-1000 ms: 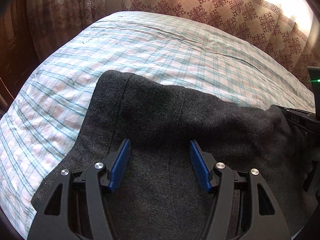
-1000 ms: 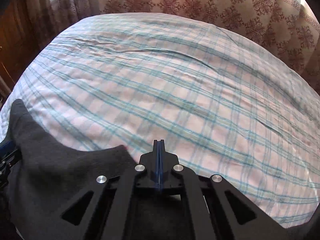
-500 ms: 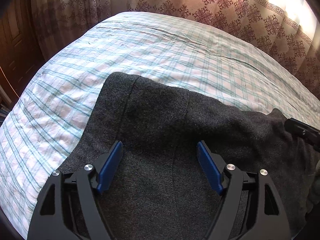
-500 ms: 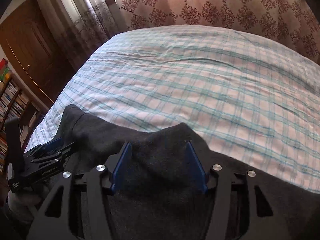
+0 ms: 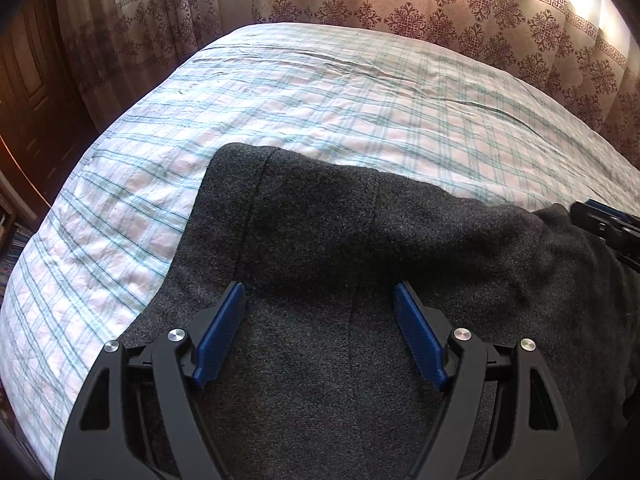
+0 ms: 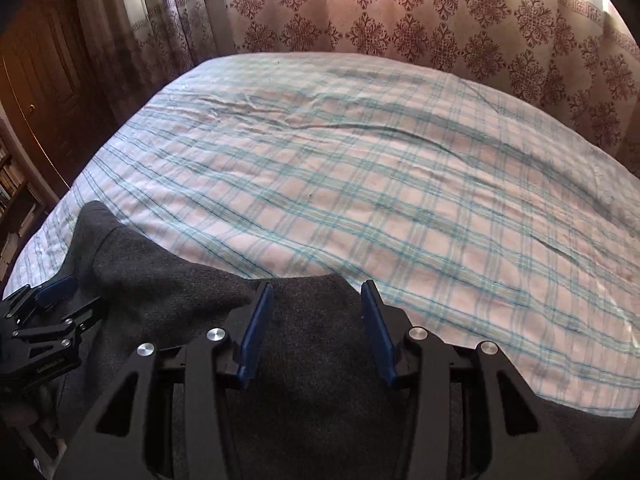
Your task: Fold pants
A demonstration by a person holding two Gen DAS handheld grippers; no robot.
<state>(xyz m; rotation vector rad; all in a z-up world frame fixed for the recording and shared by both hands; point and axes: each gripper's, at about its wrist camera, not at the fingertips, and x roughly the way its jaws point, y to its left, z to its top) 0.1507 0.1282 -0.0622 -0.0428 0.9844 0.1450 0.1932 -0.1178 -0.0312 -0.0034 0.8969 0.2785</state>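
In the left wrist view, the left gripper is hovering over the dark grey pants, its blue-padded fingers spread wide with nothing between them. The right gripper is sitting over the same fabric in its own view, its fingers also parted and gripping nothing, though less widely. The pants are lying along the near edge of the bed, bunched in a thick fold, with a seam line running away from the left gripper. At the far right of the left view the tip of the right gripper is showing against the cloth. Beyond the pants, the plaid bedsheet, pink-white with teal lines, is stretching away with a few wrinkles. Farthest off, patterned curtains are hanging behind the bed, with a wooden door at the left.
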